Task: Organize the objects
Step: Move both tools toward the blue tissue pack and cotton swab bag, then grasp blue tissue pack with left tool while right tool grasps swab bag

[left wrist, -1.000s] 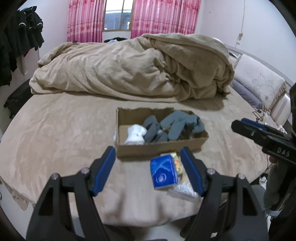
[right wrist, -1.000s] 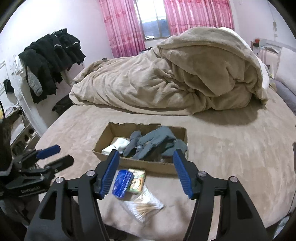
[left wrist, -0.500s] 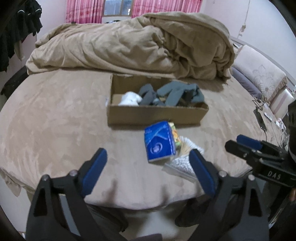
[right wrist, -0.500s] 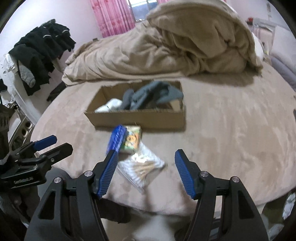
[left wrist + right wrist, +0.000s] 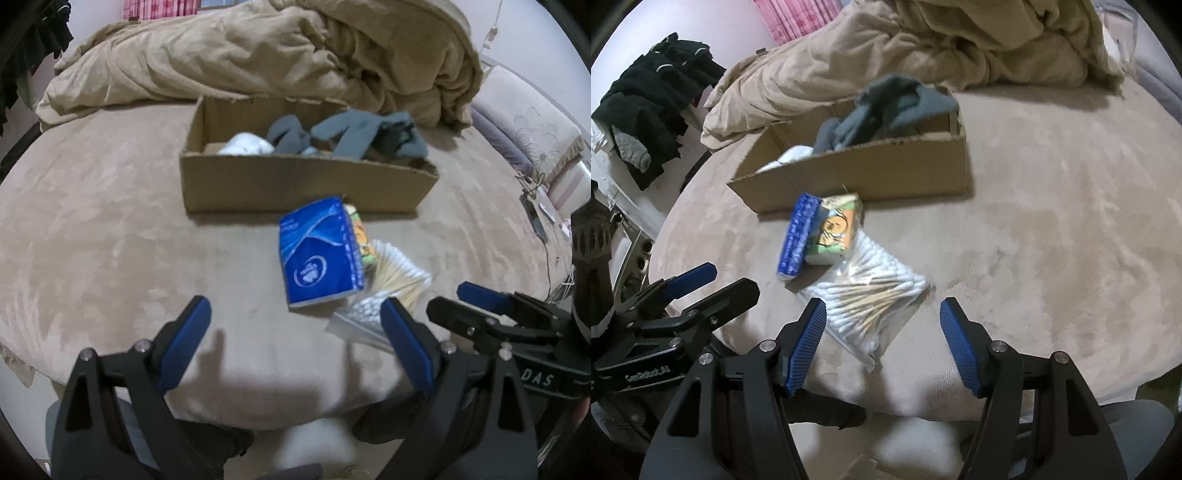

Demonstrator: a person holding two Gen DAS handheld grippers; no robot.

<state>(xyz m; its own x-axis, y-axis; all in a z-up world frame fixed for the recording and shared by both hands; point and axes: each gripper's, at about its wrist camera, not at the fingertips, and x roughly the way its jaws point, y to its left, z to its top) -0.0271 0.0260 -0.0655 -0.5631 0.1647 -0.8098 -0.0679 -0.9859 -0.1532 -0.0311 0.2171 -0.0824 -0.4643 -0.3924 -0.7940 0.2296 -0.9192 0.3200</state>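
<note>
A cardboard box (image 5: 306,179) (image 5: 886,170) on the tan bed holds grey socks (image 5: 354,133) (image 5: 886,103) and a white item (image 5: 245,144). In front of it lie a blue tissue pack (image 5: 319,254) (image 5: 799,232), an orange-green packet (image 5: 836,229) (image 5: 362,236) and a clear bag of cotton swabs (image 5: 871,291) (image 5: 391,280). My left gripper (image 5: 295,332) is open and empty, just short of the blue pack. My right gripper (image 5: 882,336) is open and empty, its jaws over the near end of the swab bag. Each gripper shows at the other view's edge.
A heaped tan duvet (image 5: 258,48) fills the far side of the bed behind the box. Pillows (image 5: 532,122) lie at the right. Dark clothes (image 5: 653,99) hang at the left. The bed's front edge is just below both grippers.
Both grippers have moved forward and down toward the items in front of the box, which now look larger and closer. Both stay open and empty.
</note>
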